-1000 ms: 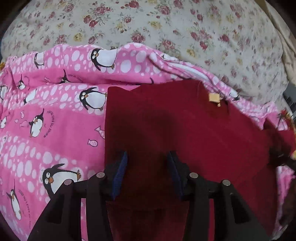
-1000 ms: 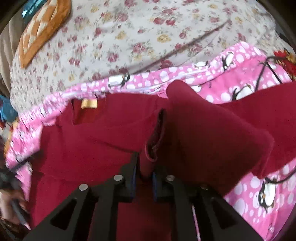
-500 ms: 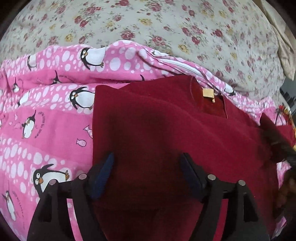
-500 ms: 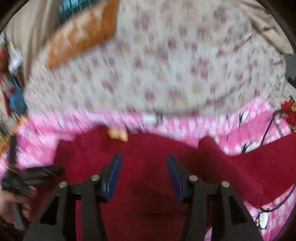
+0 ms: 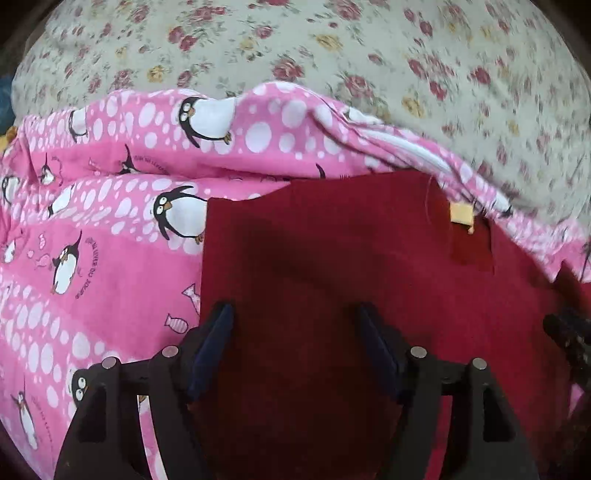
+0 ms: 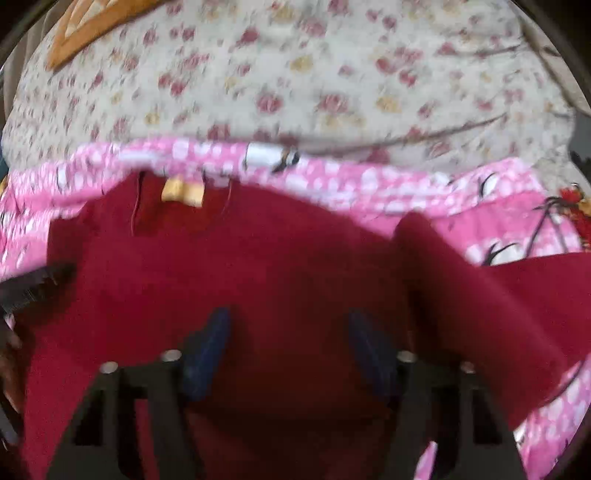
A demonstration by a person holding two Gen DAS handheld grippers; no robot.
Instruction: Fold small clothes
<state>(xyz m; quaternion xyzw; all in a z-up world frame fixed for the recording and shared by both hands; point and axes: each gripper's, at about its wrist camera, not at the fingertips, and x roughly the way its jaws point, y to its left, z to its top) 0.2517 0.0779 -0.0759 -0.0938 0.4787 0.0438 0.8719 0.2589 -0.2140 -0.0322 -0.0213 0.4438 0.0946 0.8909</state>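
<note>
1. A bed fills the scene, covered by a cream floral sheet [image 5: 369, 55] with red and yellow roses.
2. A pink penguin-print blanket [image 5: 92, 258] lies across its near part.
3. An orange patterned cushion [image 6: 88, 22] sits far left.

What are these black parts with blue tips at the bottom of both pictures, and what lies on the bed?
They are hand-held grippers, one in each hand of a person; no robot is present. Each picture comes from a camera on one gripper, looking along its fingers. The left gripper and the right gripper have both just been opening and hold nothing. Below them lies a red garment with a yellow label, spread on a pink penguin blanket over a floral sheet.
</note>
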